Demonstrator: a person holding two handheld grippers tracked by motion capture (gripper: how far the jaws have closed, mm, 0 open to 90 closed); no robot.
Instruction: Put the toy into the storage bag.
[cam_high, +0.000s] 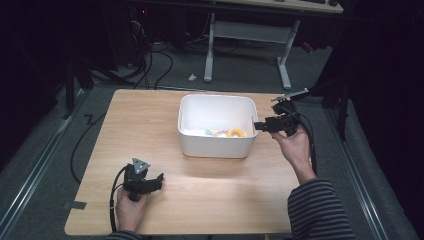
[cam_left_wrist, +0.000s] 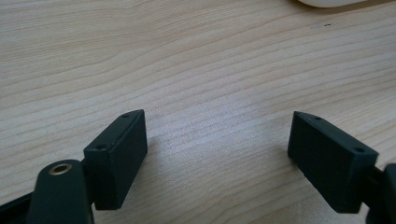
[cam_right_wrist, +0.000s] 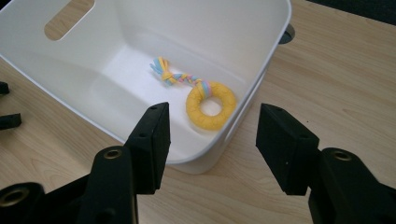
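A white plastic bin (cam_high: 216, 145) stands on the wooden table (cam_high: 150, 120), right of centre. Inside it lies a yellow ring toy (cam_right_wrist: 211, 108) with a braided pastel rope tail (cam_right_wrist: 170, 73); in the high view the toy (cam_high: 233, 133) shows near the bin's right wall. My right gripper (cam_high: 258, 126) hovers at the bin's right rim, open and empty, its jaws (cam_right_wrist: 212, 135) pointing into the bin over the toy. My left gripper (cam_high: 159, 181) rests low over bare wood near the table's front left, open with nothing between its jaws (cam_left_wrist: 217, 144).
The bin has a handle slot (cam_right_wrist: 69, 18) in its far wall. A desk frame (cam_high: 247, 45) and cables (cam_high: 150, 65) stand on the floor beyond the table. A piece of tape (cam_high: 75, 205) sits at the table's front left corner.
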